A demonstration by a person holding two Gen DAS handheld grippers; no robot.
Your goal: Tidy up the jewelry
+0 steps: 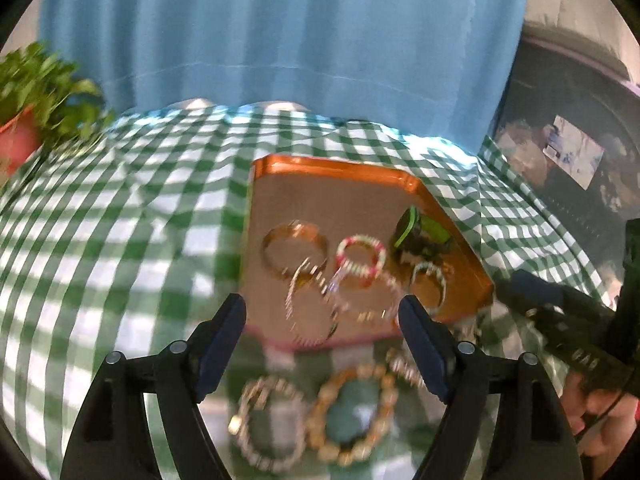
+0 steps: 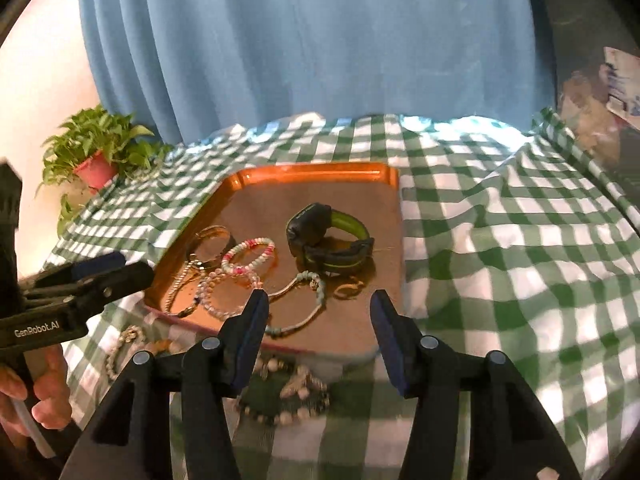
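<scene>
I hold my left gripper (image 1: 322,312) and right gripper (image 2: 318,306) spread and empty over the near edge of the orange tray (image 2: 312,171), where bracelets (image 2: 250,256) and a watch (image 2: 328,240) lie mid-frame on the checked cloth (image 2: 500,240)

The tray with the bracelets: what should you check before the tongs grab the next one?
1. Left tongs open, nothing between them: ok.
2. Right tongs open, nothing between them: ok.
3. Orange tray flat on the checked cloth: ok.
4. Jewelry left off the tray: not ok; a gold bead bracelet and a dark bead bracelet lie on the cloth.
5. Room on the tray behind the watch: ok.
6. Loose bracelets tangled together: cannot tell, blurred.
</scene>
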